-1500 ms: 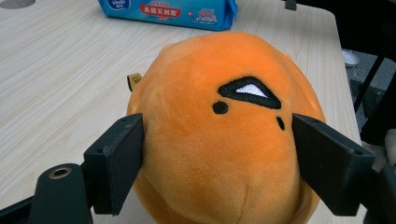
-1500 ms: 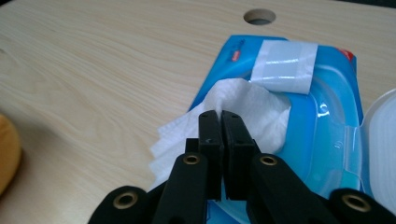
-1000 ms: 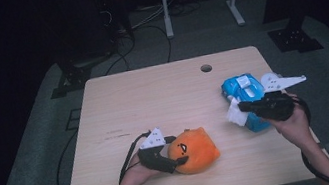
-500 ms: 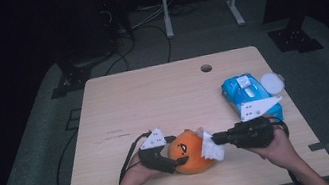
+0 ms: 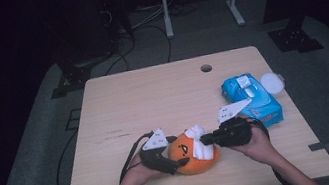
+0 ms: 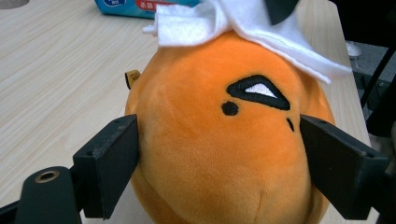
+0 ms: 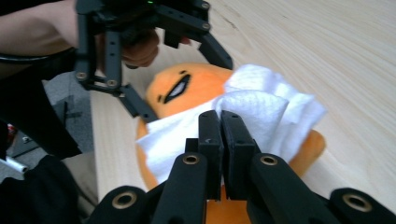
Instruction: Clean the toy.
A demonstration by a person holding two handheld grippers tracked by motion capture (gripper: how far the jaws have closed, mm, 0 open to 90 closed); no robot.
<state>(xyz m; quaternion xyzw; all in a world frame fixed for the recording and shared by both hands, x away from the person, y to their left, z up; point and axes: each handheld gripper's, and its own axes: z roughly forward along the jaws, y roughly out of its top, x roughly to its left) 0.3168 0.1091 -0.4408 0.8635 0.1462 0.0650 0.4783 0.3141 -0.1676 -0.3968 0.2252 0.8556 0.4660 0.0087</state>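
I am holding the left gripper [image 5: 176, 160] on the orange plush toy [image 5: 194, 153], which is lying near the front edge of the bench [image 5: 119, 105], slightly right of its middle. In the left gripper view the toy [image 6: 224, 154] is showing as a rounded, short-pile fabric body with an embroidered black-and-white eye and a small yellow tag on its side; the two flat black jaws are standing against its flanks, one on each side, and they have just been opening with the toy still between them, so the clamp is light.

I am keeping the right gripper [image 7: 219, 135] with its jaws together on a white wipe [image 7: 261, 116], a soft, crumpled, fibrous sheet that is draping over the top of the toy. The right gripper view is showing the pinched fold of the wipe and the left gripper's linkage [image 7: 140, 42] beyond the toy; the high view is showing neither detail clearly.

The high view is adding what the gripper views are cropping: a blue soft pack of wipes [image 5: 252, 98] near the right edge of the bench, a round white lid [image 5: 272, 83] just beside it, and a small round hole [image 5: 206, 68] near the far edge
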